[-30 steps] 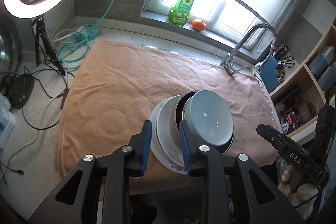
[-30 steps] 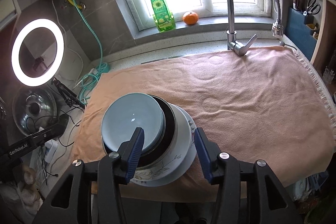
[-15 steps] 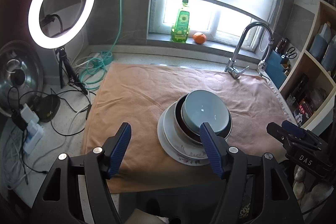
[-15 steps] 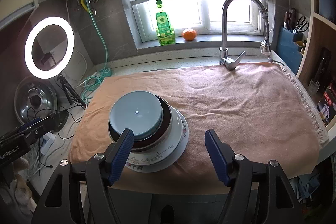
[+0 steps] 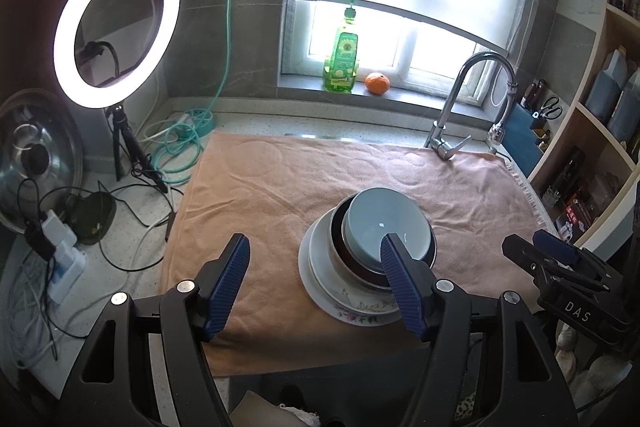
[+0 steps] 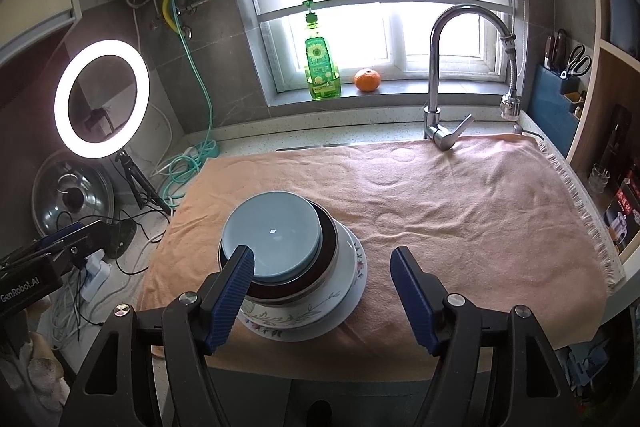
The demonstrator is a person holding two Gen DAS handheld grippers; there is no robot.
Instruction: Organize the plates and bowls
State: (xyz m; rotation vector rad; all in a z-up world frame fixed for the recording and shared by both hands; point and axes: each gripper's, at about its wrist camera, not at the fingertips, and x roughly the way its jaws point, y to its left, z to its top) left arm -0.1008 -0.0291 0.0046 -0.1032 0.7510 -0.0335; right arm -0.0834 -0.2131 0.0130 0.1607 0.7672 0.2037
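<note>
Now nested biggest-under-smallest on the towel (image 6: 460, 211): blue bowl (image 6: 272, 233) in dark bowl (image 6: 326, 259) atop plates (image 6: 348, 291), stable; left gripper (image 5: 316, 283) and right gripper (image 6: 322, 293) both spread wide, empty.

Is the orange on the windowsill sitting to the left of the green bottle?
No. In the right wrist view the orange sits on the sill to the right of the green bottle.
</note>
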